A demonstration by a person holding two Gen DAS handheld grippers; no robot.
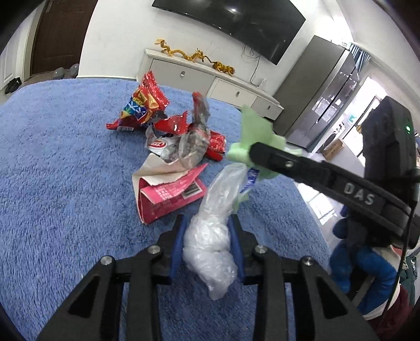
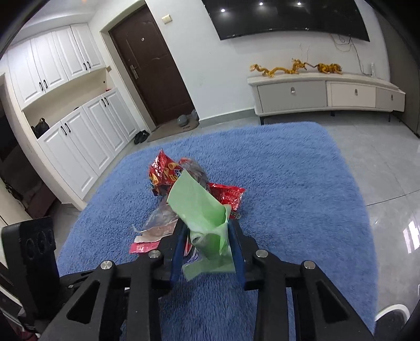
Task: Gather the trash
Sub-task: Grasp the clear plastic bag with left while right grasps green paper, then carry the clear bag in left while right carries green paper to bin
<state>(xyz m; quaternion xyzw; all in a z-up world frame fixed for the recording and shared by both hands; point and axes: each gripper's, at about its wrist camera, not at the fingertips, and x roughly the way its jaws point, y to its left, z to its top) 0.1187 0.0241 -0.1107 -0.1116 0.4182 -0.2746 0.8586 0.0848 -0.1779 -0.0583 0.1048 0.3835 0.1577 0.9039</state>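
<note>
My left gripper is shut on a crumpled clear plastic bag held above the blue rug. My right gripper is shut on a green wrapper; in the left wrist view it reaches in from the right with the green wrapper at its tip. On the rug lies a trash pile: a red snack bag, a crumpled clear wrapper, a pink torn package. The pile also shows in the right wrist view just beyond the green wrapper.
A white TV cabinet with gold dragon figures stands past the rug's far edge under a wall TV. A grey fridge is at the right. White cupboards and a brown door are at the left. Tiled floor surrounds the rug.
</note>
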